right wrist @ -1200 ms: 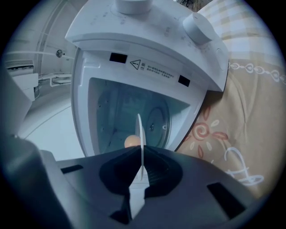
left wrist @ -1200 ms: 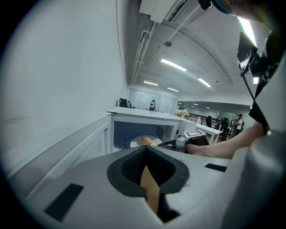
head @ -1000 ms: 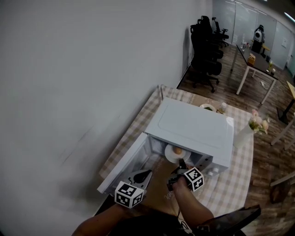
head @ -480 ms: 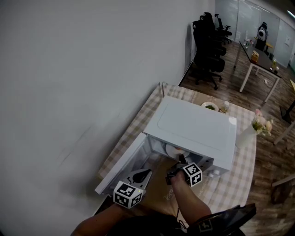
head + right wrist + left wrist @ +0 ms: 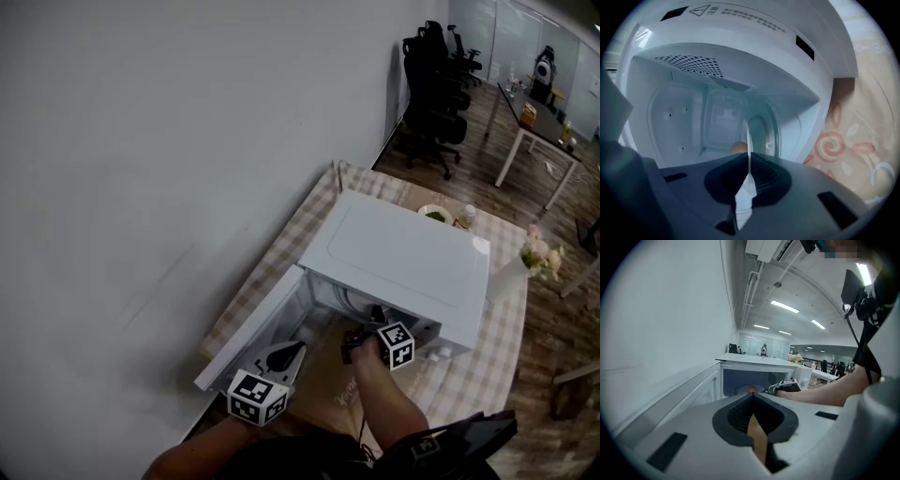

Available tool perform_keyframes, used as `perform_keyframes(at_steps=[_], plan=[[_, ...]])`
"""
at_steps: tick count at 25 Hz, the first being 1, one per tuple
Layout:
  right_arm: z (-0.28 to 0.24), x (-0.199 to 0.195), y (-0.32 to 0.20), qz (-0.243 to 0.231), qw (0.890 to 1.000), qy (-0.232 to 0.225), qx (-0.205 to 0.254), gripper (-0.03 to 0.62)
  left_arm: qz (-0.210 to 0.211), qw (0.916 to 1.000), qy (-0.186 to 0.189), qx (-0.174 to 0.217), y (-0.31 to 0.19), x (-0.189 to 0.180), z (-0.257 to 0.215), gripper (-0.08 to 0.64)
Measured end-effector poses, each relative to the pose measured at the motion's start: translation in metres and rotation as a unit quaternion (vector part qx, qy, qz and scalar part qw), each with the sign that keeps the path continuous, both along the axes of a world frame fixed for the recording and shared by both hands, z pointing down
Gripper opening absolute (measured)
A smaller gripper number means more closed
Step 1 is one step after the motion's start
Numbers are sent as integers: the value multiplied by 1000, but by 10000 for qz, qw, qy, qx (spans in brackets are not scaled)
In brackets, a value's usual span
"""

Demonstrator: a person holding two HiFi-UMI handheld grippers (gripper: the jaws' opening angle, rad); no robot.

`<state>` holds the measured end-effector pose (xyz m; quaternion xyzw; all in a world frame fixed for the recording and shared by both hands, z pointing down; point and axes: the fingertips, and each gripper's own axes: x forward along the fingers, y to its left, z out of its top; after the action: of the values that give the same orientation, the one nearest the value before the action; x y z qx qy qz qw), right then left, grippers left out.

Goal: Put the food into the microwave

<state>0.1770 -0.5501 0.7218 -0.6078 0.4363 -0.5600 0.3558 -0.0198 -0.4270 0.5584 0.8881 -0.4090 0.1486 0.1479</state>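
The white microwave (image 5: 403, 253) stands on the checked table with its door (image 5: 253, 328) swung open to the left. My right gripper (image 5: 372, 321) reaches into the cavity, shut on the rim of a white plate (image 5: 748, 136), seen edge-on between its pads. An orange-brown piece of food (image 5: 738, 147) sits on the plate, inside the cavity. In the left gripper view the food (image 5: 751, 389) and the right gripper (image 5: 782, 387) show in the opening. My left gripper (image 5: 298, 350) hangs in front of the open door, shut with nothing held.
A vase of flowers (image 5: 525, 262) stands right of the microwave. Behind it are a small plate of greens (image 5: 435, 215) and a bottle (image 5: 466, 217). A brown patterned mat (image 5: 853, 140) lies in front. A grey wall runs along the left; office chairs (image 5: 436, 66) stand farther back.
My right gripper has pushed forward and slightly down, carrying the plate from the microwave's mouth into the cavity; in the head view the plate is now hidden under the top. The left gripper stayed put.
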Motion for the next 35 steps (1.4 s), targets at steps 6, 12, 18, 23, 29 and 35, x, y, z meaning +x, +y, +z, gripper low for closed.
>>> perform_keyframes(at_steps=[6, 12, 18, 23, 29, 35], plan=[[3, -1, -5, 226, 9997, -33, 1, 19, 36, 10000, 63, -59, -2, 2, 1, 8], [4, 0, -9, 540, 9985, 84, -105, 20, 86, 9999, 35, -57, 0, 1, 3, 8], [1, -1, -16, 483, 9974, 467, -274, 21, 16, 10000, 8, 96, -1, -8, -3, 8], [-2, 0, -15, 319, 9950, 879, -363, 38, 38, 9999, -17, 91, 3, -9, -3, 8], [-5, 3, -7, 172, 9906, 1276, -470, 53, 62, 10000, 0, 74, 6, -11, -2, 8], [-2, 1, 8, 169, 9906, 1246, -544, 54, 105, 9999, 21, 41, 10, -12, 0, 8]])
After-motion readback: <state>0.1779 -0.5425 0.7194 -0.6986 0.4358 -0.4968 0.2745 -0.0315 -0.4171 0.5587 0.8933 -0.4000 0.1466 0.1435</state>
